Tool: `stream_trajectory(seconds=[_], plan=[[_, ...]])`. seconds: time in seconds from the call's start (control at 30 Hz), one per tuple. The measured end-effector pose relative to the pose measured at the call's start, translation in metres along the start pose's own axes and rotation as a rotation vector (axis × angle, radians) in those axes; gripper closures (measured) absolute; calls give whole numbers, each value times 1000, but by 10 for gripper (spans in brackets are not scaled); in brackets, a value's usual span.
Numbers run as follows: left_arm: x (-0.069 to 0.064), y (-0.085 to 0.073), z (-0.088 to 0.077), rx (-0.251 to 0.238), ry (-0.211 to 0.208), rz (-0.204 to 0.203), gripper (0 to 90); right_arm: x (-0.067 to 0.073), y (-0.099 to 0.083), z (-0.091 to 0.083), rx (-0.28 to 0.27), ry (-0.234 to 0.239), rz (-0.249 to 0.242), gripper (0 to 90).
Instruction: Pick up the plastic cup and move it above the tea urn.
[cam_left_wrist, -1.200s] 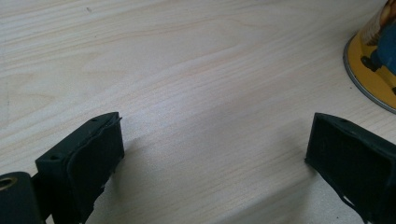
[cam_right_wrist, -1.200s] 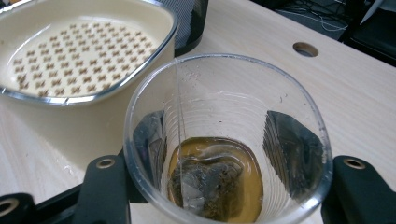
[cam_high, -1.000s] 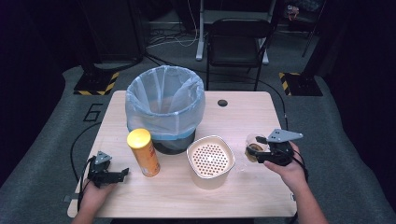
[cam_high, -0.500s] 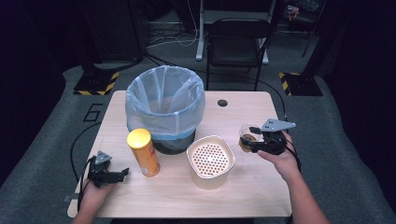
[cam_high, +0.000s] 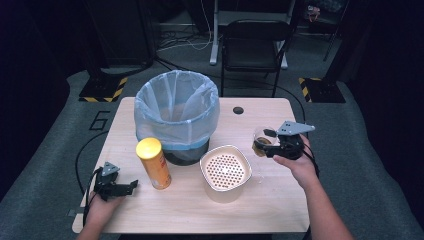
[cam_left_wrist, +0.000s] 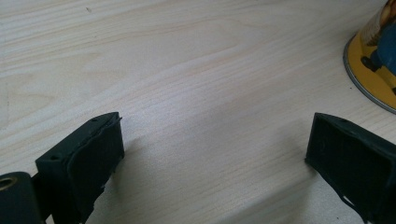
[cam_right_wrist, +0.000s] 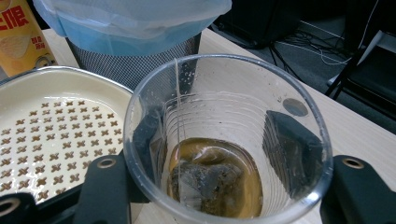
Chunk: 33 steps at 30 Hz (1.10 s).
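Left gripper (cam_high: 131, 185), left of the strainer bowl (cam_high: 225, 167): jaws wide apart, empty, resting on the table (cam_high: 260, 210). Right gripper (cam_high: 260, 148), just right of that bowl, clamps a clear plastic cup (cam_right_wrist: 229, 140) with tea and a teabag. Best tip slowly over the perforations, cup kept low to limit splashing.

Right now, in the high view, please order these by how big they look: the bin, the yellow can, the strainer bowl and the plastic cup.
1. bin, clearly the largest.
2. strainer bowl.
3. yellow can, narrower than the bowl but taller.
4. plastic cup, the smallest, held in the right gripper.
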<state>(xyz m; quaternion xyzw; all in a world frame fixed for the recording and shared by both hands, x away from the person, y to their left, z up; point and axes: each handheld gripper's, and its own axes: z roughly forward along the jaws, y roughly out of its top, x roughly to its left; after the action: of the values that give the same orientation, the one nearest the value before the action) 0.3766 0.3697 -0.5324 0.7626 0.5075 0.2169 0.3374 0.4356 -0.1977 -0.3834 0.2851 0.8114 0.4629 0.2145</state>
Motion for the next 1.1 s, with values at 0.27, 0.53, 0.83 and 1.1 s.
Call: stream_trajectory(seconds=[0.27,0.53,0.83,1.1], plan=[[0,0,0,-2,1,0,39,4,11,7,-16,-1,-52,395],[0,0,0,-3,2,1,39,10,25,13,-23,9,-99,400],[0,0,0,-3,2,1,39,16,38,19,-16,30,-164,403],[0,0,0,-3,2,1,39,20,42,18,-24,22,-208,411]])
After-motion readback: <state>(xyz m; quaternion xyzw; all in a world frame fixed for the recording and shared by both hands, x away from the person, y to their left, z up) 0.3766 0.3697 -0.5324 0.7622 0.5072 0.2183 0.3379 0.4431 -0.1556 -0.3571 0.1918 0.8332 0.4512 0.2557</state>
